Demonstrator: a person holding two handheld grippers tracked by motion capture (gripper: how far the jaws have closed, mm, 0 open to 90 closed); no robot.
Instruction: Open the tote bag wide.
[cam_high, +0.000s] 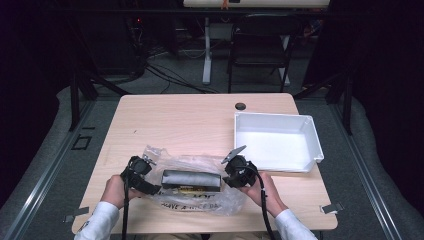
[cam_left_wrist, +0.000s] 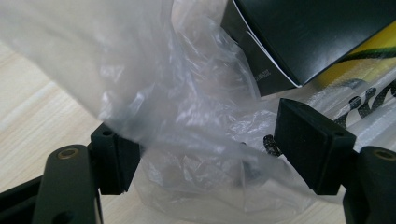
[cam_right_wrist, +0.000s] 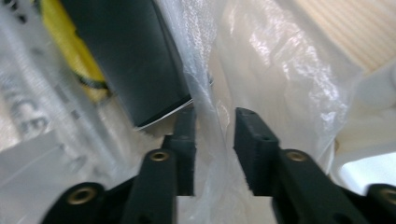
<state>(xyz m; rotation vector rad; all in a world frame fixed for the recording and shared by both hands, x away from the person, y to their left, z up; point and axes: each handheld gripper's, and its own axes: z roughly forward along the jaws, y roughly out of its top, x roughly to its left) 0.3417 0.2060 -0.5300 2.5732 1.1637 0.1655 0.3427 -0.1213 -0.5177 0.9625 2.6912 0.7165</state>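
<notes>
1. One clear plastic bag lies on the tabletop near the person's edge, and one black box with a yellow stripe lies on its side at the bag's middle.
2. The left gripper is at the bag's left end. Its fingers stand wide apart with loose plastic bunched between them, not pinched.
3. The right gripper is at the bag's right end. Its fingers stand a little apart around a fold of plastic, and I cannot tell whether they press on it.
4. One empty white bin sits to the right, just beside the bag.
5. Risks, as I judge them: the thin film could slip out of either grip or tear under a hard pull, and the box could slide and drag the bag along.
6. Count: two grippers, one bag, one box, one bin.
</notes>
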